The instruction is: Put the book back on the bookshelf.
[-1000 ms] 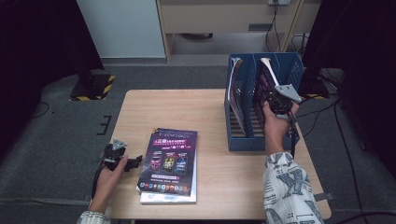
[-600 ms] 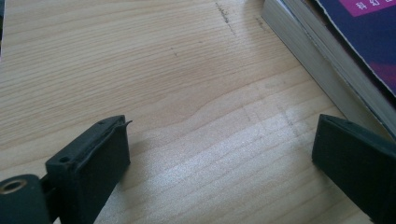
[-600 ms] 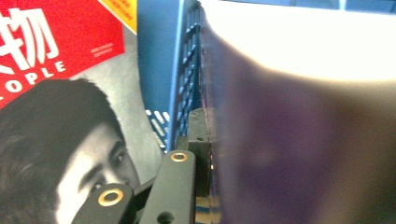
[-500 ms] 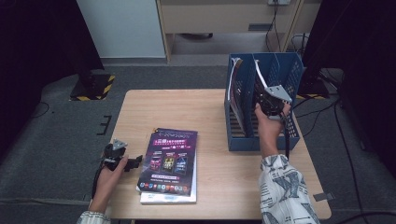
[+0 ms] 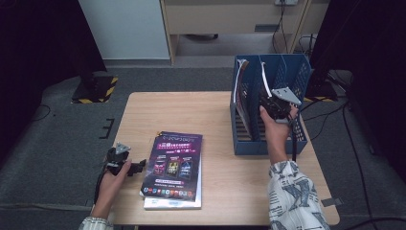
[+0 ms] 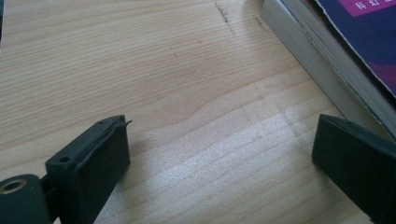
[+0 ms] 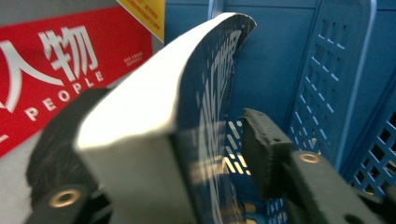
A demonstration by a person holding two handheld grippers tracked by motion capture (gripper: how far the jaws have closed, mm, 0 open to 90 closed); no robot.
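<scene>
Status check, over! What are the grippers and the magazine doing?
Right gripper just opening, magazine between jaws, in blue file rack. Left gripper open beside stacked books. Nothing blocking.

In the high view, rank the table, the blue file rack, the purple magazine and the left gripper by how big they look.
Largest to smallest:
1. Table
2. Blue file rack
3. Purple magazine
4. Left gripper
The rack stands taller and so nearer the camera, so its lead over the magazine is unsure.

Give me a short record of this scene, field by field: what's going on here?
Surface: light wooden table
Container: blue plastic file rack at the table's right
Being filed: dark blue soft-cover magazine, upright in the rack
Right gripper: jaws have just been opening, magazine between them, right pad clear of it
Left gripper: open, over bare wood
Waiting: purple-covered magazine on a white book
</scene>
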